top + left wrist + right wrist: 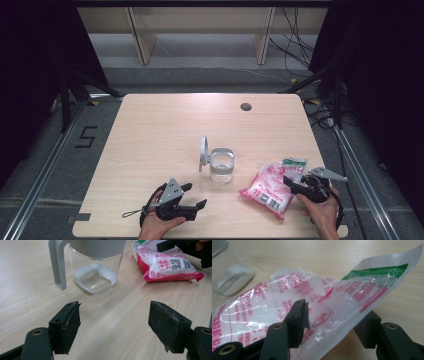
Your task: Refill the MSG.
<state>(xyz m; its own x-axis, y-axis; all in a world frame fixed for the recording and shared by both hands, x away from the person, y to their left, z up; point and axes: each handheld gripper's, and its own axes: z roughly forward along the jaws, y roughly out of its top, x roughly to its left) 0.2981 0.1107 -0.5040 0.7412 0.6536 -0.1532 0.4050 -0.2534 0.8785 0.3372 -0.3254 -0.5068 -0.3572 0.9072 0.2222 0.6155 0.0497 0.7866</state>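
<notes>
Right gripper (295,186): lower right of the high view, held in a hand at the bottom edge; jaws about half apart, straddling the upper flap of the bag, one jaw in front of the film and the other behind it; whether the pads press on the film cannot be told from the right gripper view.
Bag (294,307): clear plastic with red print and a green strip by its top corner; lying on the table just left of the right gripper in the high view, its near flap lifted and tilted between that gripper's jaws; white contents in the lower left of the right gripper view.
Left gripper (195,196): lower centre-left of the high view, in a hand at the bottom edge; jaws wide apart, nothing between them but bare tabletop.
Jar (96,270): clear glass with a grey handle and grey collar, a little white stuff on its bottom; standing upright beyond the left gripper, at the top centre of the left gripper view; near the bag, apart from it.
Table (165,130): pale wood, with a small round grey hole in the upper right of its top.
</notes>
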